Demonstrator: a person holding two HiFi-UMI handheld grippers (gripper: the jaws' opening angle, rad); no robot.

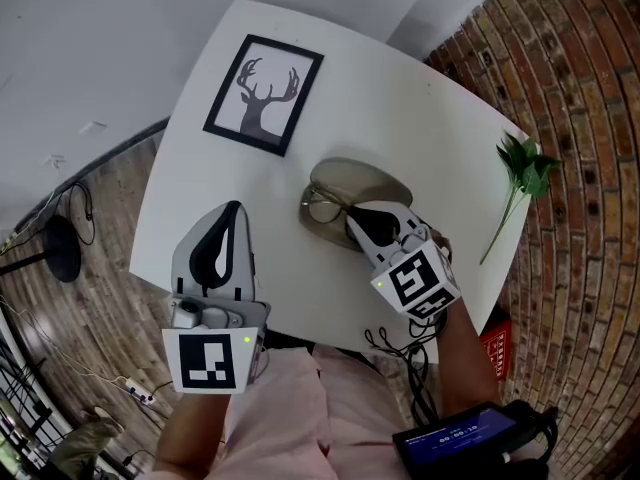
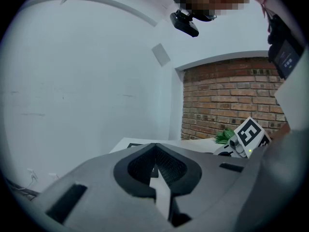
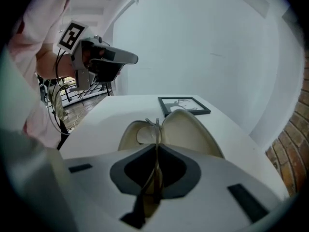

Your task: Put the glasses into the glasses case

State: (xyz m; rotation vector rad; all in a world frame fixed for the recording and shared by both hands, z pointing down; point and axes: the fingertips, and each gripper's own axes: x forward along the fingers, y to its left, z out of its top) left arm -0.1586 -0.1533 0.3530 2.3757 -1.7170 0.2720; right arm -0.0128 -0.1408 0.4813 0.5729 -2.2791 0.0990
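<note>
Glasses (image 1: 322, 208) of thin wire at smooth oval beige glasses case (image 1: 365, 178)

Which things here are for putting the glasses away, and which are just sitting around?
For the job:
- glasses, pinched in the right gripper
- glasses case, lying open under them

Just lying about:
- framed deer picture, flat on the table
- green leafy sprig, near the table's edge

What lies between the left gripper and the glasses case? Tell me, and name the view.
Nothing. In the head view, only bare white table runs from the left gripper to the open glasses case.
</note>
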